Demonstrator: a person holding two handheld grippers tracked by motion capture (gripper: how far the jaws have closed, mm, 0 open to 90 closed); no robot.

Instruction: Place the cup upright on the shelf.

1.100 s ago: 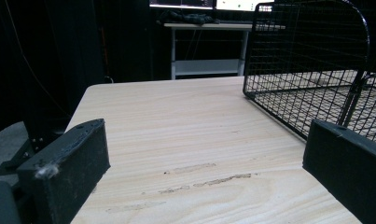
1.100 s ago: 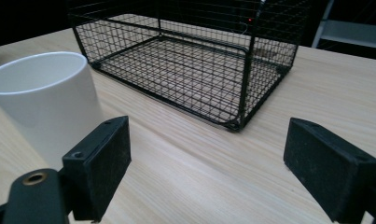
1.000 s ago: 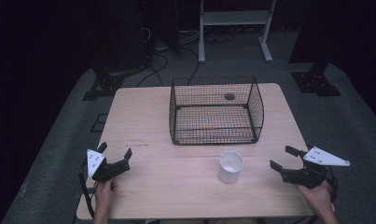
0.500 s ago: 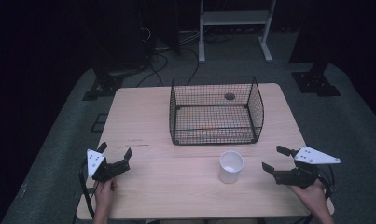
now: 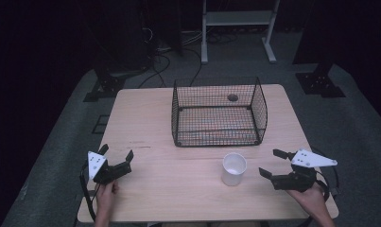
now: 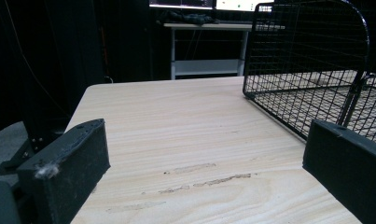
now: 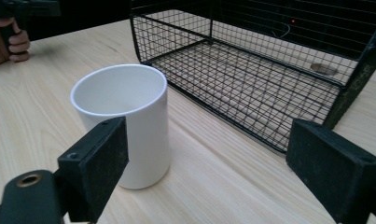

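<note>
A white cup (image 5: 234, 169) stands upright and empty on the wooden table (image 5: 145, 118), just in front of a black wire basket (image 5: 219, 113) that has nothing in it. My right gripper (image 5: 269, 163) is open a short way to the right of the cup, low over the table. In the right gripper view the cup (image 7: 125, 116) stands just beyond the left jaw, apart from it, with the basket (image 7: 251, 65) behind. My left gripper (image 5: 117, 151) is open near the table's front left, holding nothing. The left gripper view shows its open jaws and the basket (image 6: 307, 70) at the right.
A round hole (image 5: 232, 97) in the tabletop shows through the basket's far side. Beyond the table stand a white metal frame (image 5: 238, 19), black stand feet (image 5: 318, 82) and cables on the grey floor. A hand (image 7: 10, 42) holds the left gripper at the far left.
My right gripper has moved left toward the cup, still open. The left gripper, cup and basket have not moved.
</note>
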